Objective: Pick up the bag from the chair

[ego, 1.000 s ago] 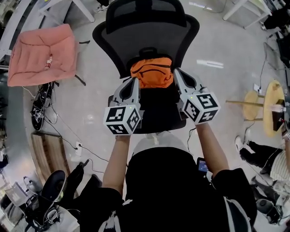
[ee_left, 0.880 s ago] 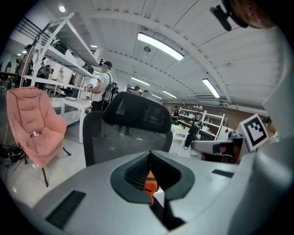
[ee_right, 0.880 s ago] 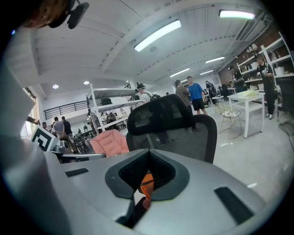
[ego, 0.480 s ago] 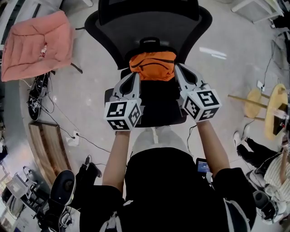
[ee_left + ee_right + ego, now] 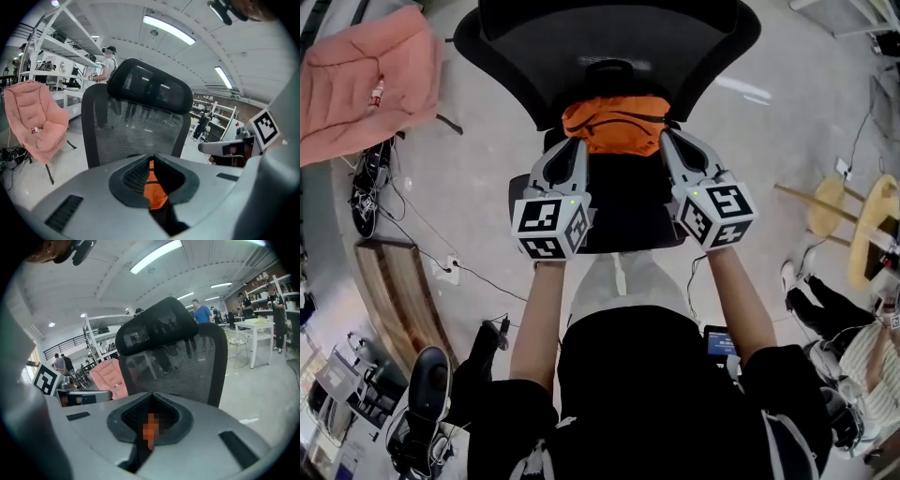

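An orange bag (image 5: 617, 125) lies at the back of the black office chair's seat (image 5: 623, 211), against the mesh backrest (image 5: 609, 37). My left gripper (image 5: 577, 143) sits at the bag's left side and my right gripper (image 5: 667, 136) at its right side, each with its tips at the bag's edge. Both stand shut, jaws meeting at the tips. In the left gripper view the left gripper (image 5: 152, 158) shows a strip of orange bag (image 5: 154, 190) through the slit behind its tips. The right gripper view shows the right gripper (image 5: 151, 394) with an orange strip too.
A pink padded chair (image 5: 366, 84) stands on the floor to the left, with cables and a wooden board (image 5: 394, 300) nearby. To the right are a wooden stool (image 5: 862, 225) and a seated person (image 5: 853, 347). People and shelves fill the background (image 5: 108, 61).
The head view has tilted, so the chair and bag sit higher in the frame. Both grippers stay beside the bag, jaws still shut.
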`<state>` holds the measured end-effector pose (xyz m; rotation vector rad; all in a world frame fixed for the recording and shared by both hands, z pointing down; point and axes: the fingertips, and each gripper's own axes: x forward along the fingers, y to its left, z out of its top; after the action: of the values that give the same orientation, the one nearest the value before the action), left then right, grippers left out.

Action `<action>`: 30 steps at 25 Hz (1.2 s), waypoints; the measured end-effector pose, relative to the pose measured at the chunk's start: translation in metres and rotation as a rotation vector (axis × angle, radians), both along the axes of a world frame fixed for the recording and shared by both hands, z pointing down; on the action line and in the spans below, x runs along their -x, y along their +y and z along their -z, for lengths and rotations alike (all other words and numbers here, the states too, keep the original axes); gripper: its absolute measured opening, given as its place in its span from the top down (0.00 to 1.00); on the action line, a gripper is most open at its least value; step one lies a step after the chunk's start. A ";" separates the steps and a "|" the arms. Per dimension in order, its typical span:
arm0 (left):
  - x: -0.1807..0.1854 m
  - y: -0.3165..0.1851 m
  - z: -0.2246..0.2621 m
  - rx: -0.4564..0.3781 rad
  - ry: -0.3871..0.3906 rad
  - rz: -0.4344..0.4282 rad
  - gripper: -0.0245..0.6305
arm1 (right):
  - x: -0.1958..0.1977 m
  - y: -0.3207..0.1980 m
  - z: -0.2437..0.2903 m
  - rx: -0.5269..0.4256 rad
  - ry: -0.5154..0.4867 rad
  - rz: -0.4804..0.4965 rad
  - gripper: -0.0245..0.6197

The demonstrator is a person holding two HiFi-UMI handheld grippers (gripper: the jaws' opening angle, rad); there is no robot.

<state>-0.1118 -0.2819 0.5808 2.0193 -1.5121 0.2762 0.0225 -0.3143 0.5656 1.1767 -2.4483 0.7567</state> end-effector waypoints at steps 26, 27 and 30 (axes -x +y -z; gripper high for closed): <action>0.015 -0.044 -0.091 0.098 -0.089 -0.197 0.68 | 0.031 -0.015 -0.082 0.147 0.041 0.049 0.96; 0.014 -0.045 -0.094 0.095 -0.111 -0.220 0.67 | 0.031 -0.015 -0.083 0.149 0.043 0.050 0.96; 0.013 -0.052 -0.103 0.090 -0.181 -0.277 0.64 | 0.030 -0.017 -0.088 0.155 0.044 0.051 0.96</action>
<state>-0.1248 -0.3338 0.6840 2.1765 -1.2936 0.6420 -0.0079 -0.3311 0.6540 1.0588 -2.3277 0.8785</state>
